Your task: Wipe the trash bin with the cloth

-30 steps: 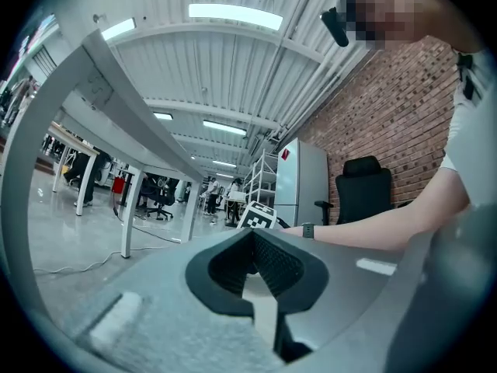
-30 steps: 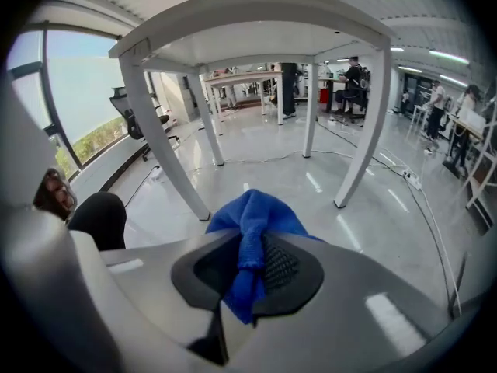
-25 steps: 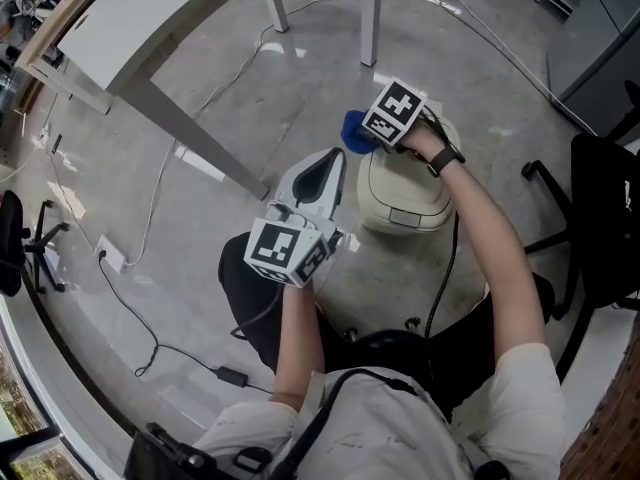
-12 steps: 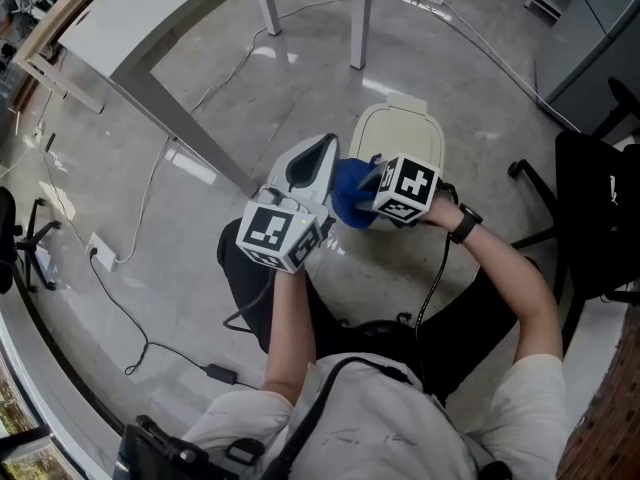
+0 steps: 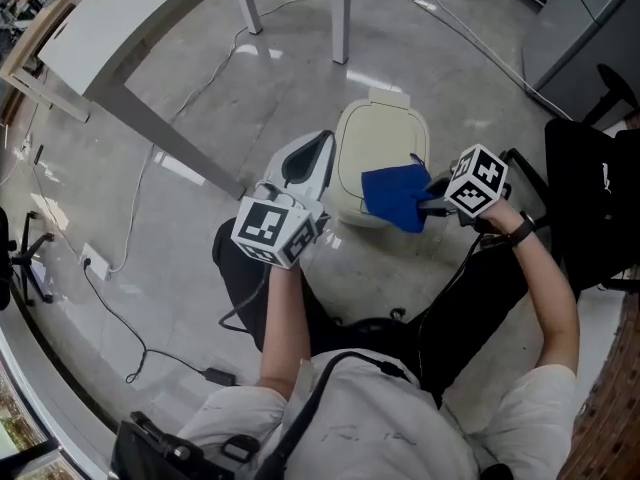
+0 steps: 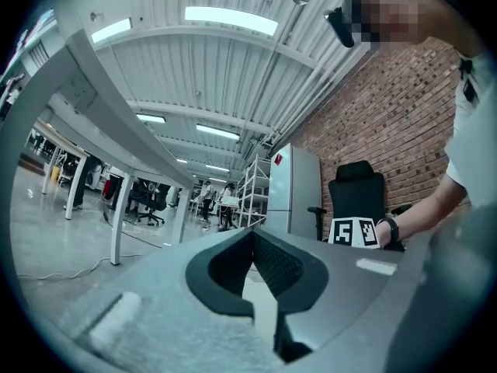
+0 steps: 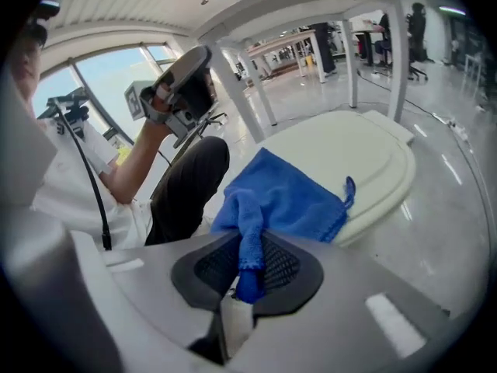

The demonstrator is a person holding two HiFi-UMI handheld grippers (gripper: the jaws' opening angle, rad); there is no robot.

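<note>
The cream trash bin (image 5: 375, 143) stands on the floor with its lid (image 7: 353, 158) closed. My right gripper (image 5: 430, 204) is at the bin's right side, shut on a corner of the blue cloth (image 5: 395, 196), which hangs against the lid's near right edge. In the right gripper view the cloth (image 7: 279, 196) fans out ahead of that gripper (image 7: 250, 245) onto the lid. My left gripper (image 5: 320, 148) is held just left of the bin, shut with nothing in it. In its own view the left gripper (image 6: 252, 233) points out over the room, with no bin in sight.
A white table (image 5: 120, 28) with grey legs (image 5: 341, 13) stands beyond the bin. Cables (image 5: 130, 268) run over the concrete floor at left. A black office chair (image 5: 590, 198) is close on the right. My knees (image 5: 240, 268) are just below the bin.
My right gripper has swept the cloth from the lid's far left corner, across its near side, to the bin's right. The left gripper has hardly moved.
</note>
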